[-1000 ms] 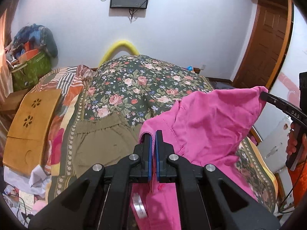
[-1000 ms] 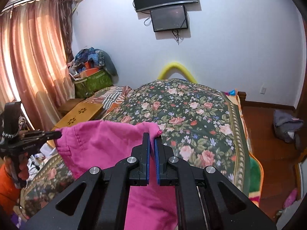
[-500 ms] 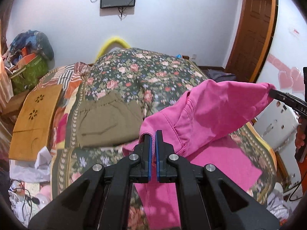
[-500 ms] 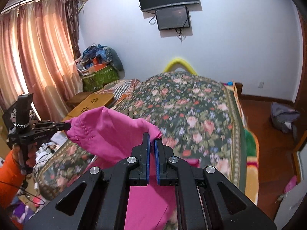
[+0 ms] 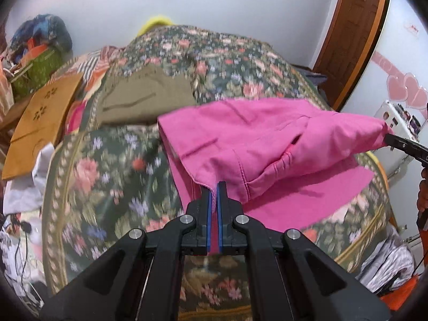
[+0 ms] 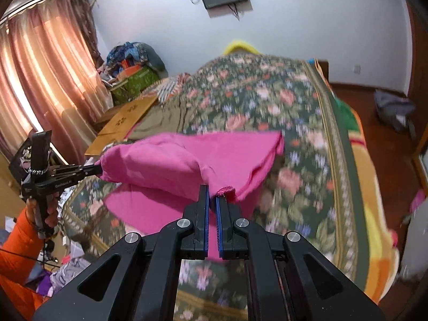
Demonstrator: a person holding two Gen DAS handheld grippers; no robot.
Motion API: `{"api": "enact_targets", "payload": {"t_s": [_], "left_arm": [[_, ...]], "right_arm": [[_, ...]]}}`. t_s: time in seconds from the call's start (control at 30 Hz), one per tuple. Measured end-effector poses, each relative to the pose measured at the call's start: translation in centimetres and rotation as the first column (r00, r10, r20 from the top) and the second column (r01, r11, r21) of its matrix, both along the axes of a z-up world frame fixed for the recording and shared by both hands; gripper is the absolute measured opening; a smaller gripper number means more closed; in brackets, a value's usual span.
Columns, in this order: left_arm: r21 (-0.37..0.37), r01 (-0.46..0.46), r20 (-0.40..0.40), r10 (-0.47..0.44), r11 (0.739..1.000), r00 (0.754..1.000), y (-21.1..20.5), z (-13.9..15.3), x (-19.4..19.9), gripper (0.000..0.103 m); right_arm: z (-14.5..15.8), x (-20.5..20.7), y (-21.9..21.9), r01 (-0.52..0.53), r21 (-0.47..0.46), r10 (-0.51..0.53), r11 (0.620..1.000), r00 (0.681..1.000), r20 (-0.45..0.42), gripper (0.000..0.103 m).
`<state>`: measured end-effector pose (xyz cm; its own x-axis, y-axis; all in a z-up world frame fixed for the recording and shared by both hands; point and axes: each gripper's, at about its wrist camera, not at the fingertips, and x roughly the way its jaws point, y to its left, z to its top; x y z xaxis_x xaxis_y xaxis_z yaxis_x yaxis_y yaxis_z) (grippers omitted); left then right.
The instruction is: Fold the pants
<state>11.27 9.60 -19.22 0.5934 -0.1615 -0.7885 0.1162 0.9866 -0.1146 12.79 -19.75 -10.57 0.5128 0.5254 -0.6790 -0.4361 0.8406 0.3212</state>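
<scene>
The pink pants (image 5: 267, 139) hang stretched between my two grippers, low over the floral bedcover (image 5: 107, 165). Their lower half lies flat on the cover beneath the raised half. My left gripper (image 5: 214, 186) is shut on one corner of the pink cloth. In the left wrist view the right gripper (image 5: 390, 139) pinches the far corner at the right edge. The right wrist view shows the right gripper (image 6: 211, 191) shut on a bunched pink edge of the pants (image 6: 187, 160). There the left gripper (image 6: 96, 169), held by a hand in an orange sleeve, grips the other end.
Folded olive pants (image 5: 144, 99) lie on the bed behind the pink ones. A wooden board (image 5: 40, 123) rests along the bed's left side, with bags (image 6: 133, 64) and a curtain (image 6: 40, 80) beyond. A brown door (image 5: 353, 34) stands at the right. Clothes lie on the floor (image 6: 393, 112).
Both grippers have sunk and moved forward over the bed with the pink pants. The pants' lower half now lies on the cover, and the raised half reaches further over it.
</scene>
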Motion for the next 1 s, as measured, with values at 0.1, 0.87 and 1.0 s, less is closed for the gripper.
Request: {"api": "enact_targets", "payload": {"t_s": [0.1, 0.87, 1.0], "left_arm": [[-0.015, -0.018, -0.012, 0.018, 1.000, 1.000, 0.1, -0.9, -1.1, 0.003], [0.040, -0.032, 0.070, 0.029, 0.999, 0.997, -0.5, 4.4, -2.0, 0.009], [-0.008, 0.013, 0.049, -0.012, 1.000, 0.999, -2.4, 4.0, -0.1, 0.010]], "right_arm": [[-1.4, -0.9, -0.6, 0.025, -0.002, -0.025, 1.000, 0.999, -0.026, 0.004], [1.9, -2.6, -0.7, 0.062, -0.108, -0.055, 0.992, 0.996, 0.064, 0.006], [1.8, -1.5, 1.4, 0.024, -0.099, -0.016, 0.995, 0.997, 0.075, 0.013]]}}
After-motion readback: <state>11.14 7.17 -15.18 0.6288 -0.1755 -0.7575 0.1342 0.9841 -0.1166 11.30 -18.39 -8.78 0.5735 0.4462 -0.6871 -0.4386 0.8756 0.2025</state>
